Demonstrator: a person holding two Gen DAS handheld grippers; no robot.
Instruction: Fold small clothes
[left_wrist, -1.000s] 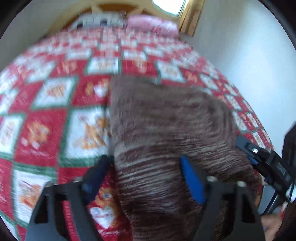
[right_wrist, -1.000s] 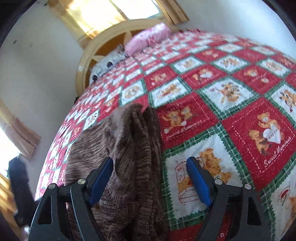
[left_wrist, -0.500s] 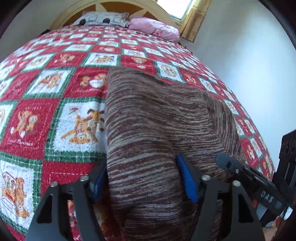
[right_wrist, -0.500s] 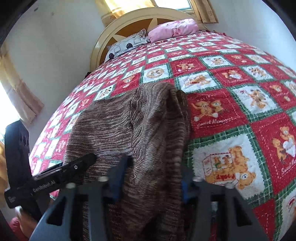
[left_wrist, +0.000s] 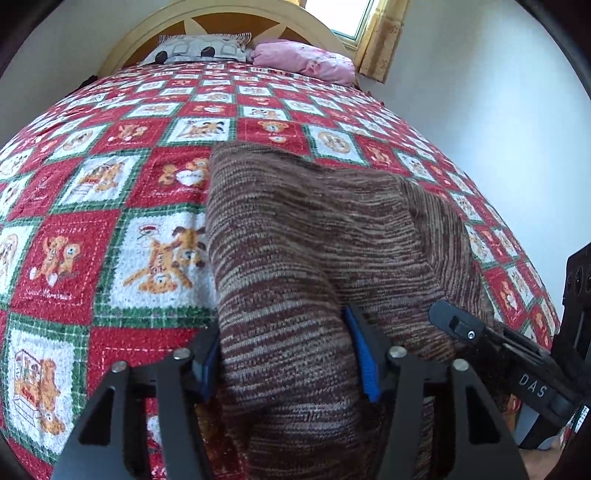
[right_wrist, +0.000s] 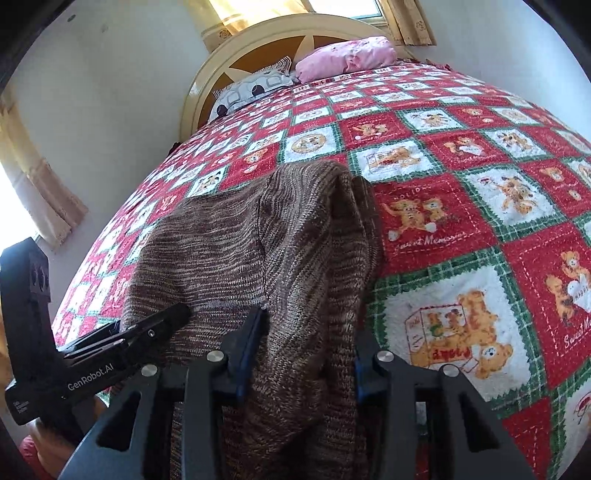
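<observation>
Now: both grippers at the sweater's near edge

Brown knit sweater (left_wrist: 314, 229) lies on a red quilted bed (left_wrist: 110, 177). Left gripper (left_wrist: 288, 354) fingers are closing around a fold; right gripper (right_wrist: 306, 343) fingers pinch bunched knit

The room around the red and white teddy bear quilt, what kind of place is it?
Most likely a home bedroom: the red and white teddy bear quilt covers a bed with a rounded cream headboard, a pink pillow lies against it, and a curtained window stands behind.
</observation>
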